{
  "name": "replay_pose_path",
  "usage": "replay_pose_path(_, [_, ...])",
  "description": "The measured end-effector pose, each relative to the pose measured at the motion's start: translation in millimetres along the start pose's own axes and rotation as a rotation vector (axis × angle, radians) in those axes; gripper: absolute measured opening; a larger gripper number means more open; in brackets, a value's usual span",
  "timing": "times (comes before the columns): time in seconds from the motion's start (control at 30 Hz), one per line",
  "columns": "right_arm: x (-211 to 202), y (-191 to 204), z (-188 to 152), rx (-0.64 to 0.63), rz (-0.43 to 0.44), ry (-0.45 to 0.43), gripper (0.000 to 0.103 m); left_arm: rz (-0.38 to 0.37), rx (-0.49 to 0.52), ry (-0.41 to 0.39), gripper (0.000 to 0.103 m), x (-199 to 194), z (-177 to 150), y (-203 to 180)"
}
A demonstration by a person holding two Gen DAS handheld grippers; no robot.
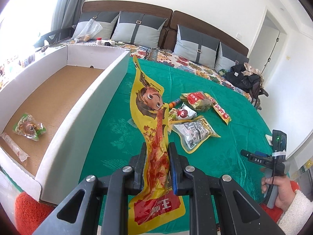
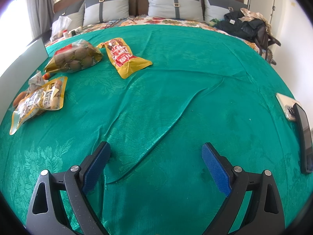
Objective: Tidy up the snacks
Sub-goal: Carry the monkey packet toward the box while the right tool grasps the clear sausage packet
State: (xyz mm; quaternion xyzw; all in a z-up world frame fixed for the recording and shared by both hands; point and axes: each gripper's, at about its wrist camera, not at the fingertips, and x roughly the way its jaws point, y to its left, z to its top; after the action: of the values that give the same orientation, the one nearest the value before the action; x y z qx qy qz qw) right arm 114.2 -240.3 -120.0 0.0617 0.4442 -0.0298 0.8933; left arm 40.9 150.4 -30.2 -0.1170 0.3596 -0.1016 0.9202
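Left gripper [image 1: 157, 152] clamped on yellow snack packet [image 1: 154, 117]

A long yellow plastic snack packet with a cartoon face [image 1: 154, 137] stands upright at frame centre, above the green cloth. A white cardboard box with a brown floor [image 1: 82, 105] at left contains a green-wrapped snack [image 1: 29, 127].

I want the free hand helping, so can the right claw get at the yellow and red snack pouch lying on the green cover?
Probably yes: the right claw is open and empty, with only bare green cover between it and the pouch.
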Motion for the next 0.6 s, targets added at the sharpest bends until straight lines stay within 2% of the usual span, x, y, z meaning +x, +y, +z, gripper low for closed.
replay_pose_path(0.03, [-12.0,-0.5,2.6,0.06,0.059,-0.004,0.095,0.005,-0.007,-0.026,0.018,-8.3,4.1,3.2])
replay_pose_path(0.07, [-28.0,2.5,6.4,0.126,0.164,-0.033,0.095,0.016,-0.014,-0.051,0.018,-15.5,7.4,6.8])
replay_pose_path(0.13, [-52.0,26.0,22.3,0.171,0.337,-0.05,0.095,0.032,-0.044,-0.086,0.018,-26.0,12.2,17.3])
replay_pose_path(0.27, [-65.9,125.2,54.8,0.088,0.602,0.069,0.095,0.057,-0.12,-0.104,0.018,-33.6,13.4,40.5])
replay_pose_path(0.33, [-59.6,180.1,63.8,0.039,0.687,0.136,0.094,0.066,-0.143,-0.103,0.018,-36.5,11.4,50.2])
replay_pose_path(0.4, [-38.9,232.5,71.0,-0.001,0.706,0.227,0.093,0.073,-0.16,-0.11,0.018,-41.5,8.9,57.9])
replay_pose_path(0.43, [-22.8,252.9,74.4,-0.007,0.683,0.281,0.092,0.076,-0.167,-0.115,0.018,-44.6,7.8,60.8])
replay_pose_path(0.47, [-7.2,267.2,77.1,0.008,0.647,0.316,0.091,0.078,-0.172,-0.121,0.019,-48.0,6.2,63.9])
replay_pose_path(0.6, [48.9,294.5,85.9,0.072,0.47,0.428,0.073,0.097,-0.187,-0.147,0.018,-60.0,-0.2,76.5])
